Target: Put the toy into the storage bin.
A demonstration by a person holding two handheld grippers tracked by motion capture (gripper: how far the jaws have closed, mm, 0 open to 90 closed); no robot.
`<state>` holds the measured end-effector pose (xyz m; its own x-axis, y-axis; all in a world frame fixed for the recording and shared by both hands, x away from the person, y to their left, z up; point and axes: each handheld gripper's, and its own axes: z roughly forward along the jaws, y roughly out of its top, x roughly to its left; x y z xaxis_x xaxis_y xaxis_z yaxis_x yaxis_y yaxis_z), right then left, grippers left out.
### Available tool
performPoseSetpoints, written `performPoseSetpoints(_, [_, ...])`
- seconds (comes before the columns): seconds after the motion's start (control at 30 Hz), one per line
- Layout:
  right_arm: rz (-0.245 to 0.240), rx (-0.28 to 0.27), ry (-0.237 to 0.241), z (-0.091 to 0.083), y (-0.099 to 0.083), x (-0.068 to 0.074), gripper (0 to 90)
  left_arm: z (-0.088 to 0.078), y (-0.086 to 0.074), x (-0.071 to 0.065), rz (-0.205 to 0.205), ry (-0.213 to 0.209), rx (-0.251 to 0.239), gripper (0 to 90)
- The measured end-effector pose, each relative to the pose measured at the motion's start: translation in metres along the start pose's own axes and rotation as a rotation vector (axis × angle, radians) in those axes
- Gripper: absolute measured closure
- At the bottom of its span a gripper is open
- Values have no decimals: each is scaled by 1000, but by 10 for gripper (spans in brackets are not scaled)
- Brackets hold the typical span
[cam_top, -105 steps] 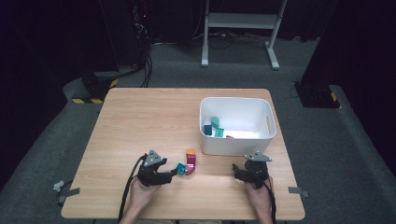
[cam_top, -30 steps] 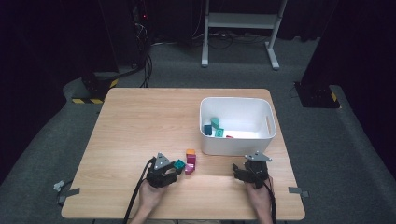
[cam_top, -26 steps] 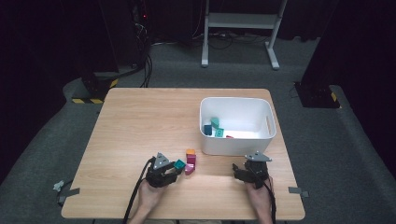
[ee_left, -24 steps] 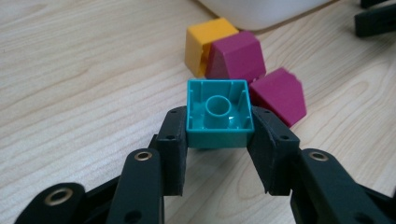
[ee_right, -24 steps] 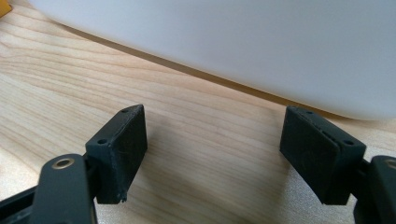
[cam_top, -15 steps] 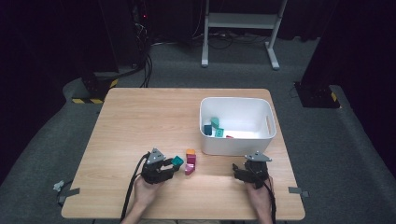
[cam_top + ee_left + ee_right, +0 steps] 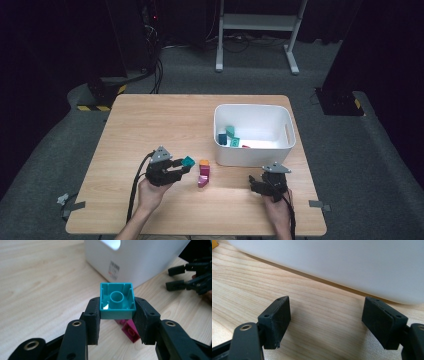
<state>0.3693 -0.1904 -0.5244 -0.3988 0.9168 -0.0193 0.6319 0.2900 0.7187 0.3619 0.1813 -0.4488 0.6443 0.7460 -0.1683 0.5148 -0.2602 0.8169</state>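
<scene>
Teal block lifted — inside left gripper

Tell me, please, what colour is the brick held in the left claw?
Teal brick; the left gripper view shows it best.

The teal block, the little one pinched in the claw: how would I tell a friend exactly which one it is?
Start at the white bin on the wooden table, then look left of it towards the near edge, where the left gripper is. Between its black jaws sits the teal block, lifted off the table with its hollow underside showing. The magenta block and orange block beside it lie on the wood.
</scene>
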Motion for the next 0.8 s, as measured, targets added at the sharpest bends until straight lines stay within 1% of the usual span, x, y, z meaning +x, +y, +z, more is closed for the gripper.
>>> performPoseSetpoints(0.07, [0, 0, 0, 0, 0, 0, 228, -2, 7, 1, 1, -16, -8, 586])
performPoseSetpoints(0.13, [0, 0, 0, 0, 0, 0, 228, -3, 15, 1, 13, -25, -10, 586])
performPoseSetpoints(0.17, [0, 0, 0, 0, 0, 0, 228, -3, 19, 2, 26, -26, -13, 586])
performPoseSetpoints(0.23, [0, 0, 0, 0, 0, 0, 228, -3, 26, 4, 20, -39, -15, 586])
performPoseSetpoints(0.47, [0, 0, 0, 0, 0, 0, 228, -7, 46, 10, 29, -51, -28, 586])
performPoseSetpoints(0.57, [0, 0, 0, 0, 0, 0, 228, -10, 55, 14, 12, -60, -35, 586])
performPoseSetpoints(0.67, [0, 0, 0, 0, 0, 0, 228, -10, 66, 18, 11, -67, -47, 586])
performPoseSetpoints(0.7, [0, 0, 0, 0, 0, 0, 228, -10, 68, 19, 4, -71, -49, 586])
performPoseSetpoints(0.73, [1, 0, 1, 0, 0, 0, 228, -11, 71, 20, 4, -74, -49, 586])
performPoseSetpoints(0.8, [1, 0, 0, 0, 0, 0, 228, -11, 77, 21, 20, -72, -50, 586])
